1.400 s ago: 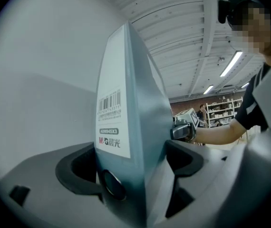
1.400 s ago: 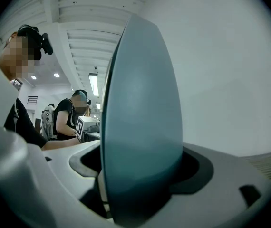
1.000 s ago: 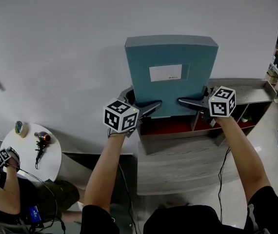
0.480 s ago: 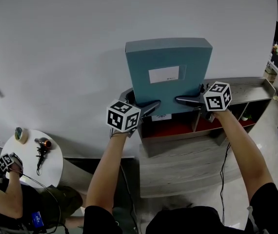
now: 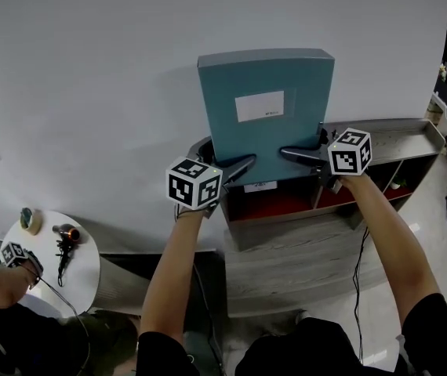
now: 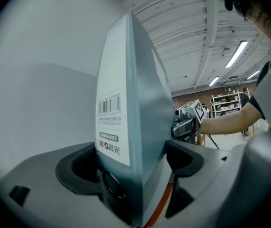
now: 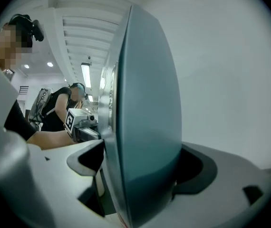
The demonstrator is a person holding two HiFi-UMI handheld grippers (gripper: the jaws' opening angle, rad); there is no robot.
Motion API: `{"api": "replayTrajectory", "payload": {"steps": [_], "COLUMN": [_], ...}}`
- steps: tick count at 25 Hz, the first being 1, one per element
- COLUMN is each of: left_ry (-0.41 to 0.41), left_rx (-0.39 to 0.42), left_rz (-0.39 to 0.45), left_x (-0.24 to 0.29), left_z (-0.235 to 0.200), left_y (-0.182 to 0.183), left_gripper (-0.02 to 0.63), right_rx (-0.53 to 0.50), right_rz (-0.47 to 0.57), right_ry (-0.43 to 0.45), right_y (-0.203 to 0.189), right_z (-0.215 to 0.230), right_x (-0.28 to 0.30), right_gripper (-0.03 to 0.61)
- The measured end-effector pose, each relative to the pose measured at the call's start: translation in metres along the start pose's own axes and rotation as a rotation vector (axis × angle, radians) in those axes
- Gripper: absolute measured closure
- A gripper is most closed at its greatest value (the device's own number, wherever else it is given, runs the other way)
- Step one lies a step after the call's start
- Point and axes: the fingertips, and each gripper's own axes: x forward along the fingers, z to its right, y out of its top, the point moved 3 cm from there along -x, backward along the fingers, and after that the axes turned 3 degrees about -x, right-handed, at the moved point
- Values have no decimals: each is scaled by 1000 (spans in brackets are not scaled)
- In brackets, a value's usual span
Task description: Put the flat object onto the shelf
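A teal file box with a white label stands upright in the air before the white wall, above the grey shelf unit. My left gripper is shut on its lower left edge, and my right gripper is shut on its lower right edge. In the left gripper view the box's spine with a barcode sticker fills the space between the jaws. In the right gripper view the teal box sits clamped between the jaws too. The box's bottom edge hides part of the shelf's top.
The shelf unit has red-lined compartments below its grey top. At the lower left a small round white table carries a hair dryer, with another person's arm and marker cube beside it. Cables lie on the floor.
Both grippers have lifted the teal box a little higher against the wall. The other person's arm at the lower left has shifted.
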Motion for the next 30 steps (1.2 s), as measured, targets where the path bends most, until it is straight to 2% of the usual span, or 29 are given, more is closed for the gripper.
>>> {"api": "replayTrajectory", "payload": {"steps": [9, 16, 25, 30], "left_ry": [28, 30, 61, 72], "left_rx": [-40, -34, -32, -35], "left_rz": [-19, -32, -50, -48], "left_x": [3, 4, 18, 27], "left_z": [-7, -10, -17, -21], "left_y": [-9, -8, -8, -10], "left_gripper": [213, 212, 210, 210], "right_rx": [-45, -51, 9, -9], "right_rz": [15, 30, 50, 39], "right_ry": [14, 25, 87, 95], "right_y": [-3, -2, -12, -17], "right_z": [6, 9, 30, 41], "right_x": [7, 8, 4, 2], "right_gripper": [138, 140, 164, 176]}}
